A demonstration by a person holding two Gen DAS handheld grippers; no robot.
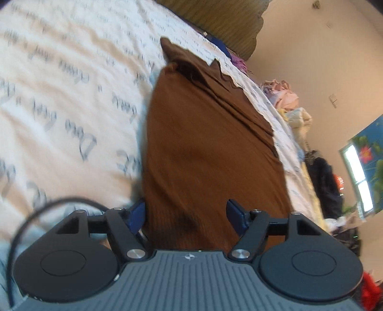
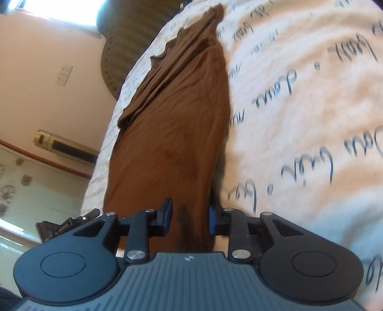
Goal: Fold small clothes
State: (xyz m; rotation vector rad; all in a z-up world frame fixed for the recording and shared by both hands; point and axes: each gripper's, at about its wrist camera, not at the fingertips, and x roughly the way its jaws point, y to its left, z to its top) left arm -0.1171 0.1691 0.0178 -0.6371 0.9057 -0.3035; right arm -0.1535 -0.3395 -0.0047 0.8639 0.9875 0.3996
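We see the brown cloth point(image 1: 210, 148) lying long on the white bedspread point(image 1: 71, 95), near its edge. Our left gripper point(image 1: 185, 216) is spread wide around the cloth. Our right gripper point(image 2: 190, 216) is spread less, its pads just beside the cloth. Lots of bare bedspread lies beside the cloth.

Bed point(image 1: 59, 83) w/ white cover, dark handwriting-style print all over. Olive striped cushion point(image 1: 222, 21) at far end. Plain cream walls point(image 1: 323, 59); double wall socket point(image 2: 63, 75) in right-wrist view. Bright window point(image 1: 359, 177) far right in left-wrist view, blue floral picture point(image 1: 373, 143) just beside it. Pale clothes heap point(image 1: 287, 95) by bed edge, dark stuff beyond. Floor point(image 2: 36, 177) pale w/ flower pattern, reddish skirting. Daylight, soft.
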